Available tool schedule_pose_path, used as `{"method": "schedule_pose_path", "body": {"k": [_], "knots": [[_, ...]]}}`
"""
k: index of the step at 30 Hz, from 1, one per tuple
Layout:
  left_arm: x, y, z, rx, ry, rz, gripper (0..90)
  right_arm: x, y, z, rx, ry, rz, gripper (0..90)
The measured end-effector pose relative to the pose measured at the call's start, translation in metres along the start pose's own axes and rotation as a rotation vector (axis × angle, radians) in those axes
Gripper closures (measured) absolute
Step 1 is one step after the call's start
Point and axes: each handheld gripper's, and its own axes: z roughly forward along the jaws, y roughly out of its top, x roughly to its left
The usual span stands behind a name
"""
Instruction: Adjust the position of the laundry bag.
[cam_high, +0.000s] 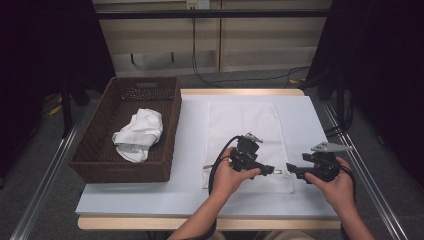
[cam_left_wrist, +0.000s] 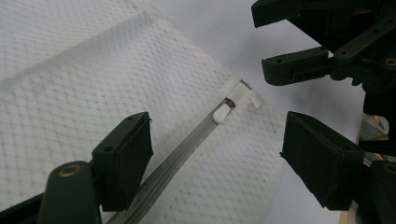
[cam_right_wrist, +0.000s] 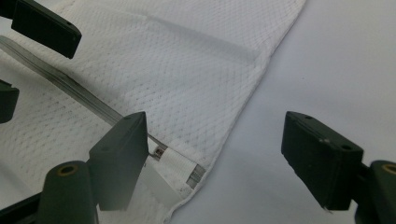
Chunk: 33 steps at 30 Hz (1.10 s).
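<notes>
A white mesh bag (cam_high: 245, 125) lies flat on the pale table mat (cam_high: 190, 165). Its zipper runs along the near edge, and the white zipper pull (cam_left_wrist: 223, 112) sits at the bag's right end. My left gripper (cam_high: 272, 171) hovers low over that corner, open, its jaws on either side of the zipper track (cam_left_wrist: 187, 140) without pressing on it. Facing it from the right, my right gripper (cam_high: 291, 170) is open too, with the bag's corner and zipper end (cam_right_wrist: 180, 165) between its jaws. The two pairs of tips are close together; the right gripper (cam_left_wrist: 261, 39) is at the upper right of the left gripper view.
A brown wicker basket (cam_high: 95, 145) stands at the table's left and holds a crumpled white cloth (cam_high: 137, 132). The table's right edge and a metal rail (cam_high: 367, 170) are close to my right hand. Cables lie on the floor behind the table.
</notes>
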Motion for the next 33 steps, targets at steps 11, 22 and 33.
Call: {"method": "schedule_pose_path", "body": {"k": [11,22,33], "knots": [[-0.003,0.004,0.013,0.001,-0.030,-0.032,31.3,-0.001,0.000,-0.002,-0.004,-0.001,0.003,22.7],[-0.004,0.009,0.024,0.069,-0.074,-0.119,46.7,-0.002,0.000,-0.003,-0.007,-0.004,0.005,22.6],[-0.003,0.007,0.031,0.093,-0.108,-0.207,59.1,-0.005,0.001,-0.004,-0.009,-0.017,0.013,22.6]]}}
